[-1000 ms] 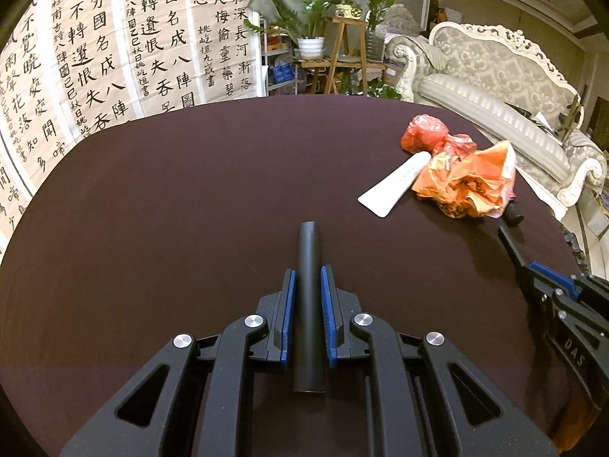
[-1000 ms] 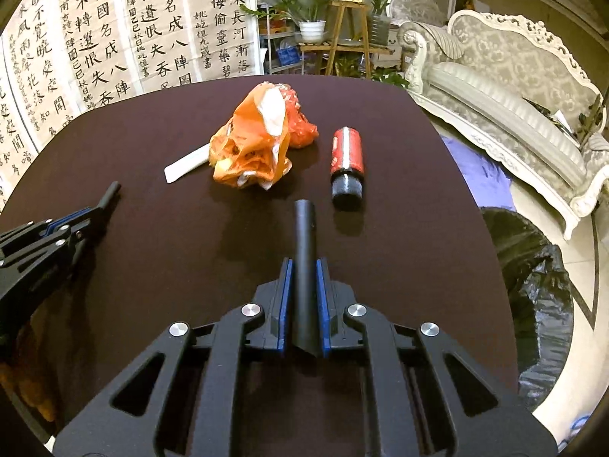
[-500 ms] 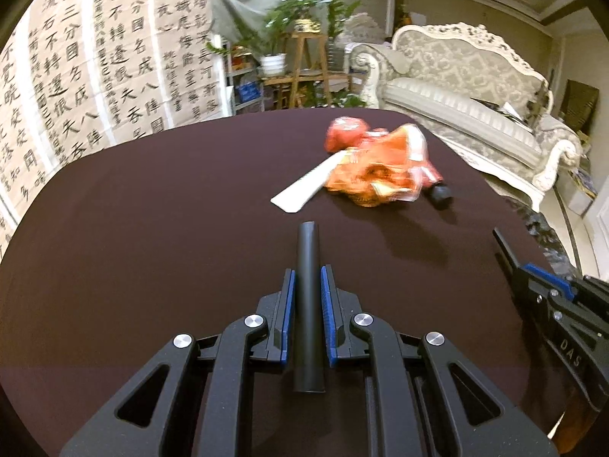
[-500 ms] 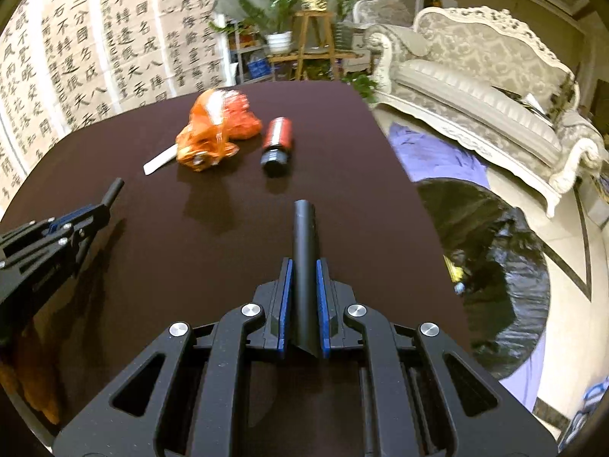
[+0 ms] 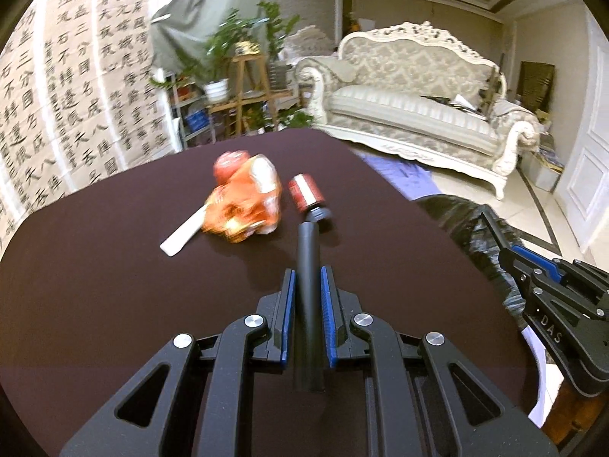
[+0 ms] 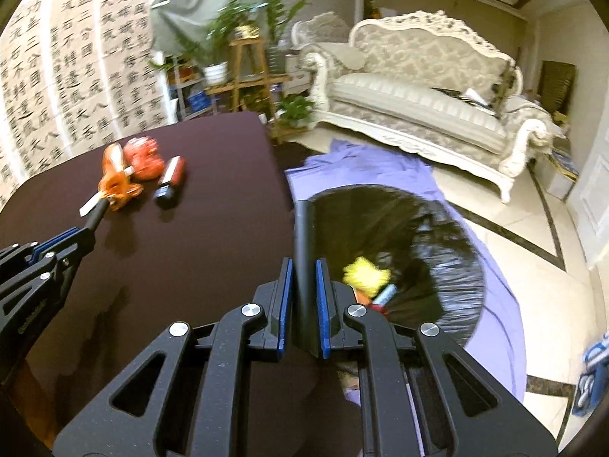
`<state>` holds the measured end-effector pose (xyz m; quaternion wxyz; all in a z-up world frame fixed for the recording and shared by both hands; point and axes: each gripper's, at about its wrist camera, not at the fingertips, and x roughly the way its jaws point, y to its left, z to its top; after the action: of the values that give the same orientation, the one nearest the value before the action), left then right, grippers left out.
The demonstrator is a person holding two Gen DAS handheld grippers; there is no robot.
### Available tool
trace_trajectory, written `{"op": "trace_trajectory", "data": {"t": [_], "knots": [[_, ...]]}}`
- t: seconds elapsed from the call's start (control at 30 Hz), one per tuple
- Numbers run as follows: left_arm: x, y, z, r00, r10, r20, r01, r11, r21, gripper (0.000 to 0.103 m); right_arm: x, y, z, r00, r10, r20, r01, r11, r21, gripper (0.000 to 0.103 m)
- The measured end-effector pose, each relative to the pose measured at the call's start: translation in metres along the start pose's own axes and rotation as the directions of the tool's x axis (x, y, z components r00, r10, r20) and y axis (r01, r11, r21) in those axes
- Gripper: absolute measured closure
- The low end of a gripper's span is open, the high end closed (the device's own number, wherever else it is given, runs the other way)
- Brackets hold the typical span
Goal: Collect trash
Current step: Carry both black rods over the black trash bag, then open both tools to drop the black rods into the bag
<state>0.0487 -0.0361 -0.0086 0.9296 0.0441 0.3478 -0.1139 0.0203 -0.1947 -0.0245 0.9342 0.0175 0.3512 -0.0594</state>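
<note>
Ahead of left gripper (image 5: 307,228) fingers (image 5: 306,251) | bottle (image 5: 306,193) near | wrapper (image 5: 243,205) left

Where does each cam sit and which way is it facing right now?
Left wrist: sits on the left tongs, shut, looking across the table at the orange wrapper, white stick and red bottle, sofa behind; right tongs at its right edge.
Right wrist: sits on the right tongs, shut, looking past the table edge down into the black trash bag; left tongs at its left edge.
Shared: table, wrapper, stick, bottle, trash bag, sofa.
</note>
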Motion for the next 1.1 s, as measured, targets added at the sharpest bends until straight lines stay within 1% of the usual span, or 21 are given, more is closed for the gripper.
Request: {"op": "trace_trajectory", "data": {"t": [0.23, 0.5, 0.83, 1.1], "knots": [[0.009, -0.041, 0.015, 0.998, -0.049, 0.029, 0.047, 0.997, 0.059, 0.088, 0.004, -0.037, 0.001, 0.999, -0.053, 0.011, 0.052, 0.997, 0.060, 0.091], [0.023, -0.078, 0.031, 0.995, -0.088, 0.044, 0.083, 0.990, 0.116, 0.088, 0.012, -0.063, 0.004, 0.997, -0.078, 0.023, 0.075, 0.992, 0.100, 0.091], [0.050, -0.109, 0.040, 0.996, -0.086, 0.024, 0.082, 0.985, 0.149, 0.088, 0.026, -0.090, 0.010, 0.995, -0.095, 0.031, 0.090, 0.986, 0.140, 0.091], [0.066, -0.124, 0.046, 0.997, -0.082, 0.007, 0.080, 0.984, 0.162, 0.088, 0.039, -0.097, 0.014, 0.994, -0.102, 0.026, 0.097, 0.984, 0.153, 0.091]]}}
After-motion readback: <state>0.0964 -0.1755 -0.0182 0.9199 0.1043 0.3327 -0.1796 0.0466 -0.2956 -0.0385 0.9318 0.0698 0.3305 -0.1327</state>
